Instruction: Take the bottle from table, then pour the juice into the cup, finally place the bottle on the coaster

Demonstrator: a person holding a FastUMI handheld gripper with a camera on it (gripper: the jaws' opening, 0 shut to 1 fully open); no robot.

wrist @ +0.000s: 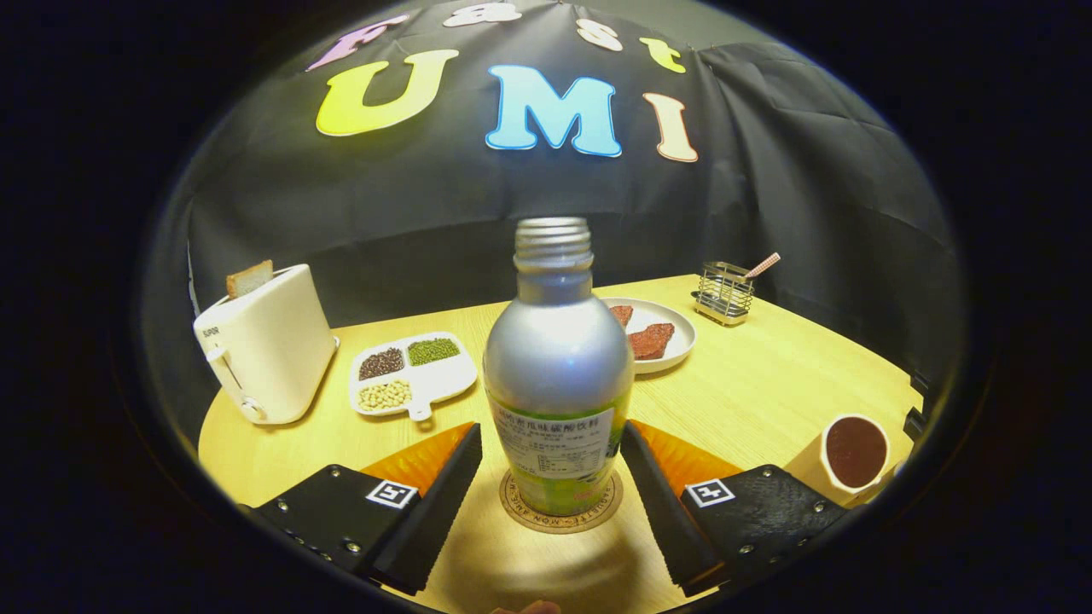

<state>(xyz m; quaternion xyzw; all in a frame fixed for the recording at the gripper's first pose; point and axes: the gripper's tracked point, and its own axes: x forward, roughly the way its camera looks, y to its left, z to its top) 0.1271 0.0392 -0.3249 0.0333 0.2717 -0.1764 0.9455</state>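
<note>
The bottle (558, 375) stands upright on the coaster (560, 512), a round disc with lettering round its rim, on the wooden surface (768, 392). The bottle is silvery with a green and white label on its lower half, and its threaded neck is uncapped. It stands between the two fingers of the hand-held gripper (553, 477), which is spread wide. The left finger (444, 503) stands clear of the bottle with a strip of surface showing between them; the right finger (661, 503) lies close to the label, though whether its forward end just touches the bottle is hard to tell at this angle. Neither finger visibly presses on it.

To the right of the right finger, near the edge of the surface, stands the cup (849, 456), pale outside and filled with a dark reddish liquid. It is well apart from the bottle.

Beyond the bottle on the right lies a white plate (674, 350) with two reddish-brown pieces on it, partly hidden by the bottle's shoulder. Farther back stands a small wire rack (723, 294) with a striped straw (763, 265) leaning out of it.

Beyond the left finger lies a white divided tray (444, 379) holding dark beans, green beans and pale beans in separate compartments. Left of the tray stands a cream toaster (269, 350) with a slice of bread (250, 278) sticking up from its slot
</note>
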